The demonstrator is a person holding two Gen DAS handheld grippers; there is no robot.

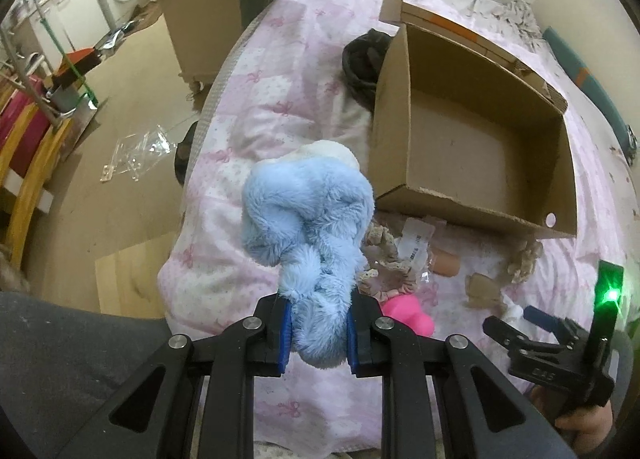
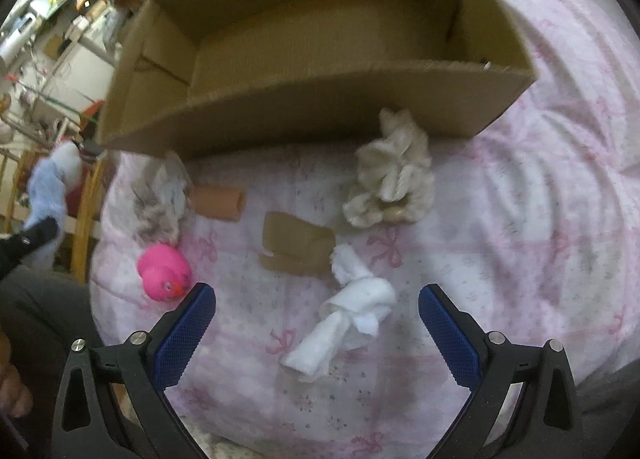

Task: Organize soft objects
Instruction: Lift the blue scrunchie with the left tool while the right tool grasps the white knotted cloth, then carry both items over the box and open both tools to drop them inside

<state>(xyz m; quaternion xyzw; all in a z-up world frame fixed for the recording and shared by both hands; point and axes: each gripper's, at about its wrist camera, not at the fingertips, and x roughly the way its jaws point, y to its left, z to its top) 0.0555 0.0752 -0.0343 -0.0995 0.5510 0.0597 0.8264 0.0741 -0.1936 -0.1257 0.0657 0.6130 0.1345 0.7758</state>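
Left tool clamped on blue plush toy, hanging above bed, short of empty cardboard box. Grip is on a narrow tail end; toy could slip out. Right tool apart over white cloth; blurry, probably not touching.

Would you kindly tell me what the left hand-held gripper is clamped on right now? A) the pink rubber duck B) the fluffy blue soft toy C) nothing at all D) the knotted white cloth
B: the left hand-held gripper has its blue pads pressed on the fluffy blue soft toy, which is lifted above the pink quilt.
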